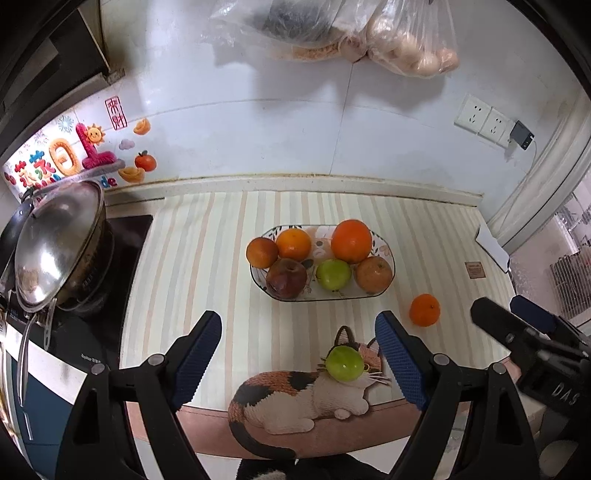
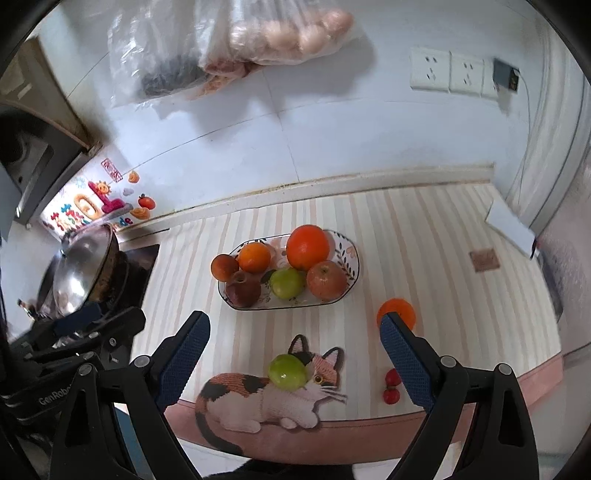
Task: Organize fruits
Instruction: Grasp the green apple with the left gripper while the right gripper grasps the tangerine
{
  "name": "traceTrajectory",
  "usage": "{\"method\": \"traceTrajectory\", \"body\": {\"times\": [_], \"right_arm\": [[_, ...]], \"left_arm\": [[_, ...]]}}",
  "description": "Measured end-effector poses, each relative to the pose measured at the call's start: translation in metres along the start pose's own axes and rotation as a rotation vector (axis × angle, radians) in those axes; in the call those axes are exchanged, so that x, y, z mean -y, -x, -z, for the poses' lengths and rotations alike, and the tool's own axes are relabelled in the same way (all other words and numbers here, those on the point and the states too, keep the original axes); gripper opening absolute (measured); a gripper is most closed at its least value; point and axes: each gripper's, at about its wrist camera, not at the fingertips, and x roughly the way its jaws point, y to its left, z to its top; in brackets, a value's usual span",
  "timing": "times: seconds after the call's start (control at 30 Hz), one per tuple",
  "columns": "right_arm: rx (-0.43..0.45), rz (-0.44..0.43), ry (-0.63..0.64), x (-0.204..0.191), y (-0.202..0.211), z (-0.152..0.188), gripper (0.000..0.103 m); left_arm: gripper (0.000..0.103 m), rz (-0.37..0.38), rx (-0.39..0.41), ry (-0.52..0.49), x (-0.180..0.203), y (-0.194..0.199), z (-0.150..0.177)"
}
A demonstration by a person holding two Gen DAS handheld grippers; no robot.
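Blue-padded left tongs [image 1: 297, 360] hang wide open over the near edge of the table [image 1: 192, 266], and nothing is between them. Right tongs [image 2: 295, 360] are wide open and empty too.

Just past both tongs lies a green fruit [image 1: 344, 363]. It sits on the face of the cat picture [image 1: 306, 395] on the striped cloth, well in front of the fruit plate [image 1: 388, 254]. That plate is the landmark. It already holds six fruits: a big orange [image 1: 351, 240], a smaller orange [image 1: 293, 244], a dark orange fruit at its left end [image 1: 261, 252], a dark red apple [image 1: 286, 277], a green fruit [image 1: 333, 274] and a reddish apple [image 1: 373, 274].

Off the plate, to its right and nearer the camera, sits a small orange [image 1: 424, 309]. In the right wrist view two little red fruits [image 2: 391, 386] lie further toward the near edge, in front of that orange.

Left of the plate stands a pot with a shiny lid [image 1: 59, 240]. Behind the plate, bags [image 1: 332, 26] hang on the white wall.

So most fruit looks tidy already. I think the green fruit, the small orange and the two red ones still need to go onto the plate.
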Motion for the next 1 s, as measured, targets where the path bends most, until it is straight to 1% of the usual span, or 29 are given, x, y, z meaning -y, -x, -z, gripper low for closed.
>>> {"method": "traceTrajectory", "body": {"times": [0.1, 0.17, 0.23, 0.27, 0.3, 0.4, 0.47, 0.5, 0.57, 0.6, 0.67, 0.7, 0.77, 0.83, 0.9, 0.97, 1.0], "right_arm": [[-0.022, 0.015, -0.025, 0.018, -0.015, -0.001, 0.095], [-0.046, 0.032, -0.038, 0.032, -0.029, -0.001, 0.095], [-0.082, 0.044, -0.063, 0.052, -0.046, 0.001, 0.095], [-0.101, 0.049, -0.079, 0.062, -0.055, 0.003, 0.095], [-0.119, 0.055, -0.094, 0.072, -0.064, 0.005, 0.095], [-0.163, 0.088, -0.135, 0.107, -0.093, 0.011, 0.095], [-0.187, 0.095, -0.161, 0.125, -0.109, 0.013, 0.095], [-0.207, 0.094, -0.183, 0.137, -0.122, 0.014, 0.095], [-0.232, 0.088, -0.209, 0.152, -0.142, 0.013, 0.095], [-0.243, 0.087, -0.217, 0.157, -0.151, 0.012, 0.095], [-0.255, 0.077, -0.234, 0.167, -0.168, 0.011, 0.092], [-0.266, 0.075, -0.232, 0.17, -0.178, 0.01, 0.091], [-0.287, 0.077, -0.231, 0.174, -0.197, 0.008, 0.088], [-0.311, 0.079, -0.219, 0.174, -0.211, 0.007, 0.086], [-0.339, 0.083, -0.202, 0.172, -0.226, 0.007, 0.082], [-0.362, 0.087, -0.18, 0.17, -0.237, 0.008, 0.074], [-0.367, 0.106, -0.155, 0.168, -0.242, 0.008, 0.071]], "left_arm": [[0.085, -0.011, -0.034, -0.001, 0.006, -0.016, 0.003], [0.085, -0.031, -0.08, -0.005, 0.012, -0.037, 0.007], [0.085, -0.029, -0.135, -0.003, 0.018, -0.06, 0.011], [0.085, -0.032, -0.173, -0.006, 0.023, -0.075, 0.015], [0.085, -0.02, -0.231, -0.005, 0.028, -0.093, 0.019], [0.085, 0.012, -0.363, 0.021, 0.04, -0.139, 0.033], [0.085, 0.037, -0.451, 0.044, 0.049, -0.168, 0.044], [0.085, 0.039, -0.479, 0.053, 0.051, -0.178, 0.048], [0.085, 0.066, -0.556, 0.101, 0.054, -0.206, 0.059], [0.085, 0.07, -0.581, 0.123, 0.054, -0.215, 0.063], [0.085, 0.09, -0.635, 0.172, 0.053, -0.234, 0.072], [0.085, 0.098, -0.654, 0.193, 0.053, -0.24, 0.075], [0.077, 0.112, -0.678, 0.236, 0.052, -0.25, 0.08], [0.056, 0.106, -0.688, 0.242, 0.055, -0.255, 0.083], [0.056, 0.103, -0.682, 0.234, 0.058, -0.255, 0.084], [0.056, 0.091, -0.661, 0.207, 0.062, -0.253, 0.083], [0.056, 0.08, -0.653, 0.188, 0.064, -0.251, 0.083]]}}
